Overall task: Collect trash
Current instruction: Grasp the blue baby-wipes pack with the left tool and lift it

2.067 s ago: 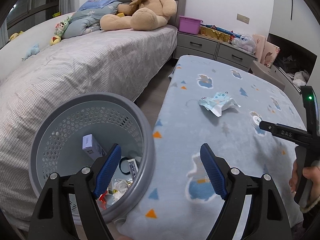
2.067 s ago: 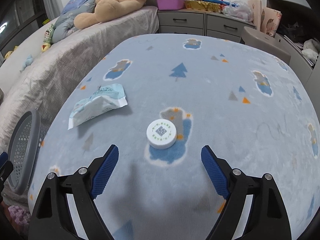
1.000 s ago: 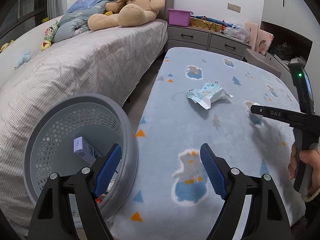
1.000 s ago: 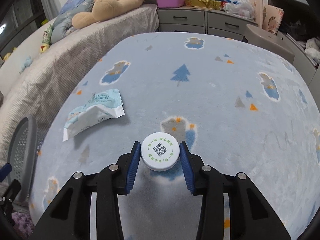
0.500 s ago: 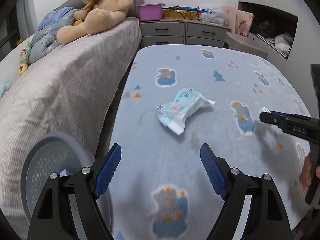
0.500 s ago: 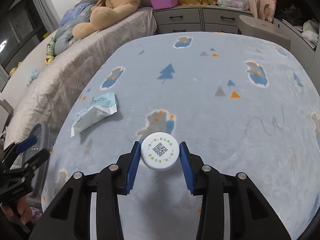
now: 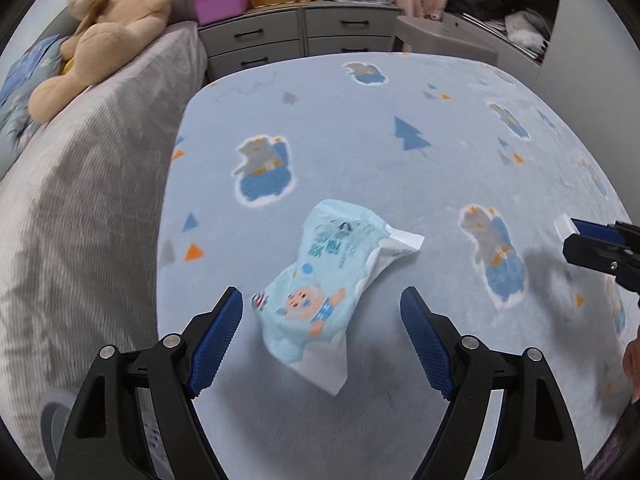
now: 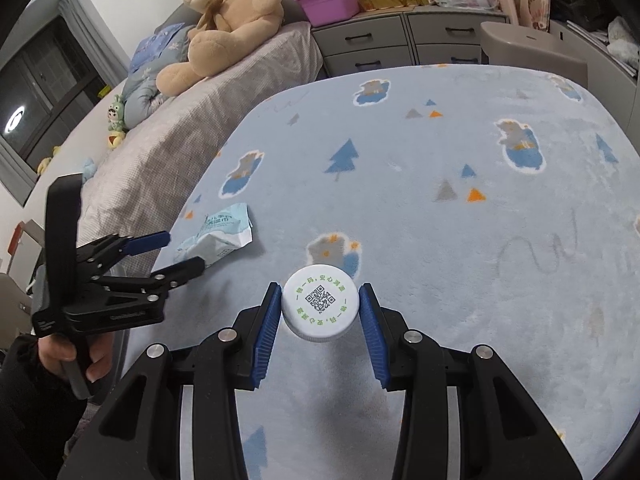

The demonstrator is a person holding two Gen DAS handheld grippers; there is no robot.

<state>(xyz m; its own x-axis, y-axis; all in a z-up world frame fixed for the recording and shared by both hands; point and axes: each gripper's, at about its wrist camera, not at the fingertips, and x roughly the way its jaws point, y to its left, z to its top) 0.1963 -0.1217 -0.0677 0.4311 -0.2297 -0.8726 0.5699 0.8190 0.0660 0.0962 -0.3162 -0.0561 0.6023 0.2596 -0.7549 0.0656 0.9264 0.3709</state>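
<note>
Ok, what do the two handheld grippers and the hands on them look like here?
Both the left gripper and the right gripper are matte black frames with silver pivot screws and ribbed blue finger pads. The left one has a black pistol-style handle with faint lettering. The bare left hand shows below a dark sleeve.

The left tongs [image 7: 322,336] stand wide open at the bottom of the left wrist view, their blue ribbed pads [image 7: 216,336] far apart and pointing up the frame. In the right wrist view the same tongs [image 8: 176,254] show at the left edge, tips spread, held by a bare hand [image 8: 76,356] in a dark sleeve at the lower left. The right tongs [image 8: 319,312] are closed at the lower centre, both blue pads [image 8: 266,330] pressed against opposite sides of a white cap [image 8: 319,306], which sits squarely between them.
</note>
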